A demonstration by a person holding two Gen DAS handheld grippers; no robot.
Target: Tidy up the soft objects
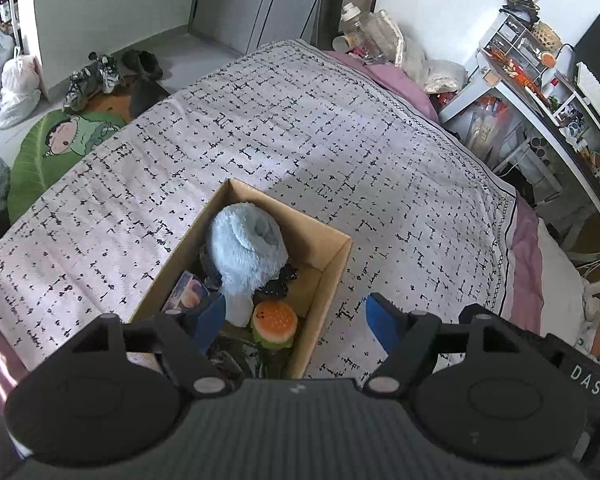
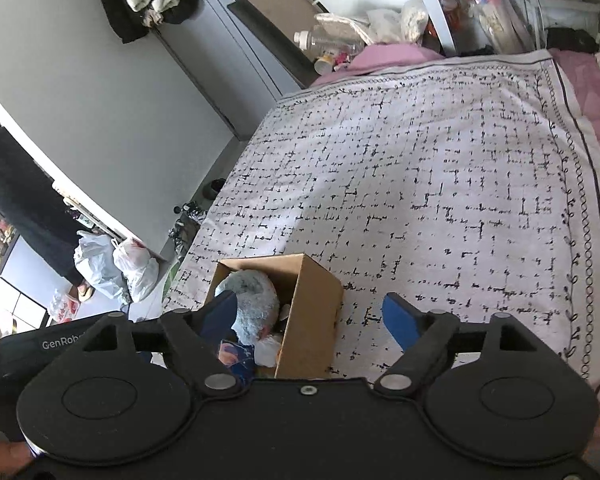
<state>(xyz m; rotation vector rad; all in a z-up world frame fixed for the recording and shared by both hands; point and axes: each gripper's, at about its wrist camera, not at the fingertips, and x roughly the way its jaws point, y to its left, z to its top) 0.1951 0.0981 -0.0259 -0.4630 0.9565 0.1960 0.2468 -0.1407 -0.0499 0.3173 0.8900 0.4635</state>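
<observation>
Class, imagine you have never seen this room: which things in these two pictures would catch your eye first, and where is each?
First, the open cardboard box on the patterned bedspread, with a fluffy pale blue plush bulging from it and a small burger toy at its near end. Next, the left hand-held gripper and right hand-held gripper, both open and empty above the box. Beyond the bed's left edge lies a green cartoon rug.

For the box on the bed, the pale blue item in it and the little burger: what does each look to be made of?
Box: brown corrugated cardboard, matte, with raw cut edges and folded corners.
Pale blue item: plush fabric, long fluffy pile; what it is stays unclear.
Burger: probably soft foam or rubber, going by its smooth, slightly glossy moulded bun; it could be plastic.
</observation>
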